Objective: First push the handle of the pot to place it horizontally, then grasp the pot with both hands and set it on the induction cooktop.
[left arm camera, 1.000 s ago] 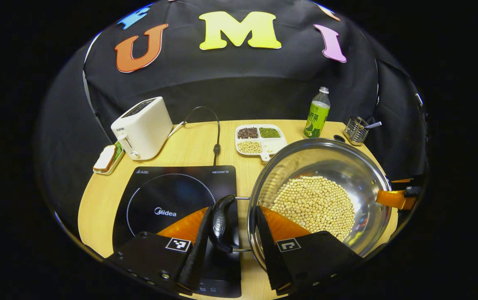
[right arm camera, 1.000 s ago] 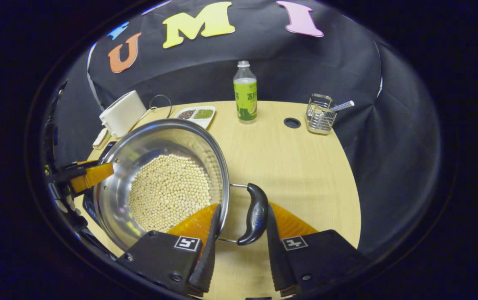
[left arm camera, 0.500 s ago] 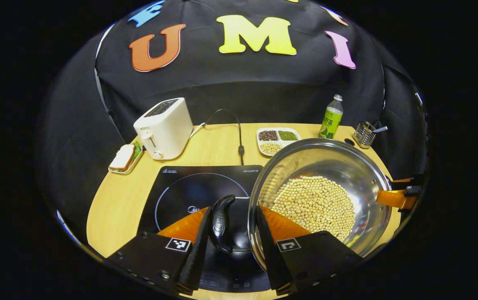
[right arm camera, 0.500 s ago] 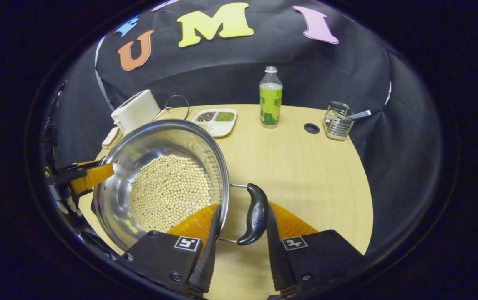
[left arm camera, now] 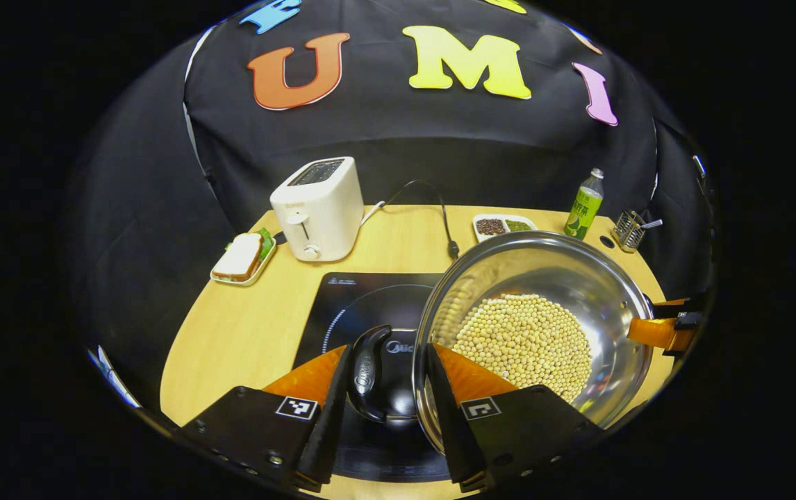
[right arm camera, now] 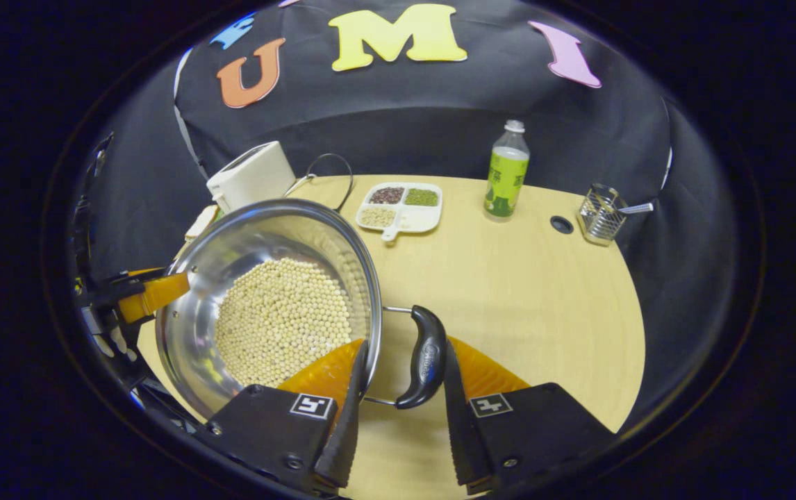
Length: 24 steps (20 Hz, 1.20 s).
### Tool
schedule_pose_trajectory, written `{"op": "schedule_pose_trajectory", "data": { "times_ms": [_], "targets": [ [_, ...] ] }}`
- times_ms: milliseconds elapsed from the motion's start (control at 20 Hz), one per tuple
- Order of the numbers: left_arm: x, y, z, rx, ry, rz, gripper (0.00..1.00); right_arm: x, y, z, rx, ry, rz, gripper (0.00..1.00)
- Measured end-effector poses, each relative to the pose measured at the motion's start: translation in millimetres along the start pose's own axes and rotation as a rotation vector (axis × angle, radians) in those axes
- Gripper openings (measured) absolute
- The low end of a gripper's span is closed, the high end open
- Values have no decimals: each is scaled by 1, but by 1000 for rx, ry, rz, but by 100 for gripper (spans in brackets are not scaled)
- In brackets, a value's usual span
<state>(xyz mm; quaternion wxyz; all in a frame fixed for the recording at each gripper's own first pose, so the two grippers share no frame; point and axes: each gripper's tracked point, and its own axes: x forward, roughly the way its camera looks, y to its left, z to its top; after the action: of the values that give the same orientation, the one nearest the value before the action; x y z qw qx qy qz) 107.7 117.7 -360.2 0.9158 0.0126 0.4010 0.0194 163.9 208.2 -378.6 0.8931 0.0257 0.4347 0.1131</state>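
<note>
The pot (left arm camera: 530, 333) has moved left, now partly over the cooktop (left arm camera: 363, 305); left claw (left arm camera: 383, 389) and right claw (right arm camera: 398, 389) each stay straddling a handle, pressing not discernible.

Each camera sits close above one side of the pot (left arm camera: 530, 326), facing the back wall. Both share the pot (right arm camera: 273, 305) and, I think, the whole table (right arm camera: 523, 278).

A staged kitchen booth, not a real home. Black cloth wall (right arm camera: 440, 132) surrounds one wooden table (right arm camera: 530, 278) holding toaster (left arm camera: 318, 207) and induction cooktop (left arm camera: 349, 305).

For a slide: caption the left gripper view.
Left gripper holds pot handle over cooktop.
</note>
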Motion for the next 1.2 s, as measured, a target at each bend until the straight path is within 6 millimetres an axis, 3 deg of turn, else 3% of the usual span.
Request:
{"op": "schedule_pose_trajectory", "data": {
  "times_ms": [300, 550, 800, 1200],
  "targets": [
    [11, 51, 5, 8, 11, 20, 60, 17, 51, 6, 18, 12, 10, 55],
    [21, 81, 4, 12, 19, 38, 60, 31, 81, 9, 29, 28, 13, 55],
    [35, 97, 2, 16, 32, 36, 60, 42, 97, 10, 24, 52, 0, 55],
    [45, 106, -6, 12, 37, 36, 60, 50, 106, 12, 3, 52, -22, 55]
  ]
}}
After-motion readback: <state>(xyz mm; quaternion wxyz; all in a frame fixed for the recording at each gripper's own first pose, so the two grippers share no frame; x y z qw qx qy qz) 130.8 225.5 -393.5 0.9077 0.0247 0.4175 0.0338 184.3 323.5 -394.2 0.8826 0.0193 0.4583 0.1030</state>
